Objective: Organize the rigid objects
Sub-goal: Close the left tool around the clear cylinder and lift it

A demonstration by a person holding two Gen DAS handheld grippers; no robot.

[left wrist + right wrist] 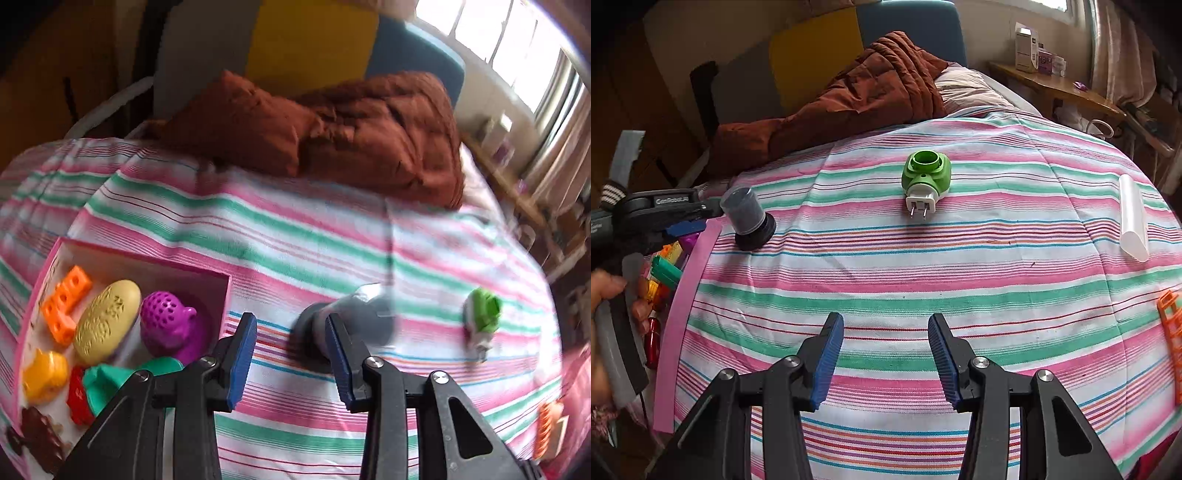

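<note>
The pink box [221, 280] at the left holds toys: an orange block [66, 302], a yellow oval [107, 321], a purple piece [170, 325]. Just right of it, the left gripper [291, 354] hangs open beside the grey jar [750, 218], not clamping it. The green plug [926, 177] lies mid-sheet [886, 280]. The right gripper [886, 358] is open, empty. A white tube [1133, 218] lies far right.

Bed [923, 266] under pink, green and white striped sheet, rumpled brown quilt [849, 96] heaped at 11 o'clock. On sheet: green plug-in device [926, 176] at 12, grey jar with black cap [748, 218] at 9, white tube [1133, 218] at 2, orange lattice piece [1172, 332] at 3. Pink box [225, 295] of small toys at far 9 edge.
</note>
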